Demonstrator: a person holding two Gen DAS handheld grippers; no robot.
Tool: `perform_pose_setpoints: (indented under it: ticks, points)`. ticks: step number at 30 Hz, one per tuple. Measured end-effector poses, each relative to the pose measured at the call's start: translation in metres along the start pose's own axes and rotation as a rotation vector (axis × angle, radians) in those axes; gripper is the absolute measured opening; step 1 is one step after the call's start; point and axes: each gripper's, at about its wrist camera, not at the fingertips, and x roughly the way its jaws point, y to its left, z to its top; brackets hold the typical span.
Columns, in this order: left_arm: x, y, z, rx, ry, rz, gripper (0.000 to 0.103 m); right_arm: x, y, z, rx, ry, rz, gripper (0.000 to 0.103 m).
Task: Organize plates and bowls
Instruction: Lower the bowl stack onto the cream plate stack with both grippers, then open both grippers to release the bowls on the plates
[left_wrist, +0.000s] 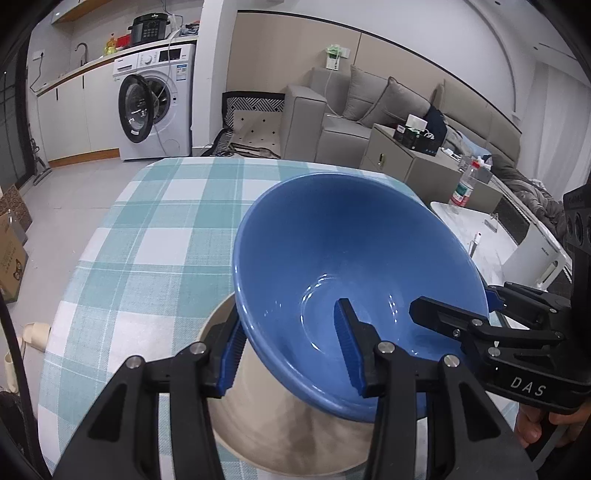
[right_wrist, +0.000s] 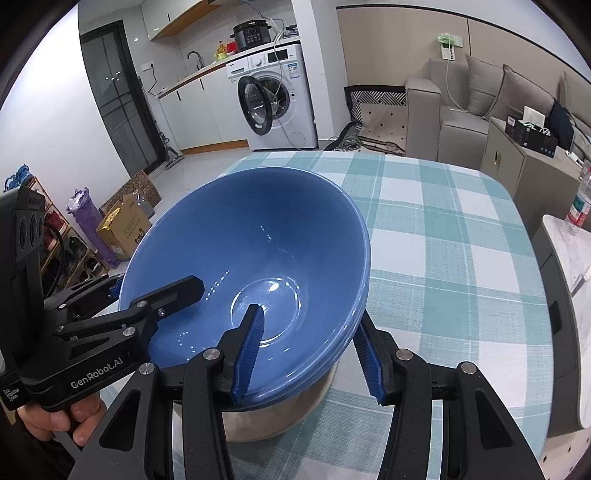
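Observation:
A large blue bowl (left_wrist: 354, 266) sits tilted in a beige bowl (left_wrist: 295, 424) on the checked tablecloth. My left gripper (left_wrist: 291, 354) straddles the blue bowl's near rim, one finger inside, one outside, jaws wide and not pressing. My right gripper (right_wrist: 310, 354) straddles the opposite rim the same way, jaws apart; it also shows in the left wrist view (left_wrist: 465, 314). In the right wrist view the blue bowl (right_wrist: 258, 251) rests in the beige bowl (right_wrist: 280, 413), and the left gripper (right_wrist: 147, 291) reaches over the rim at left.
The table with teal checked cloth (left_wrist: 155, 236) extends beyond the bowls. A white side table (left_wrist: 476, 229) with a water bottle (left_wrist: 463, 184) stands to the right. A washing machine (left_wrist: 155, 107), sofa (left_wrist: 388, 107) and cardboard boxes (right_wrist: 122, 225) lie beyond.

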Motion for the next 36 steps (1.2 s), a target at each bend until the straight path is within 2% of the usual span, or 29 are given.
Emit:
perform_pose_setpoints:
  ticks: [15,28,36]
  points:
    - [0.005,0.021,-0.009,-0.034,0.024,0.056,0.046,0.028,0.013,0.003,-0.027,0.024,0.039,0.05]
    - [0.009,0.041,-0.01,-0.091,0.052,-0.006,0.046,0.032,0.019,0.01,-0.03,0.009,0.037,0.052]
    - [0.007,0.042,-0.01,-0.068,0.055,-0.002,0.053,0.03,0.02,0.009,-0.024,-0.026,0.035,0.054]
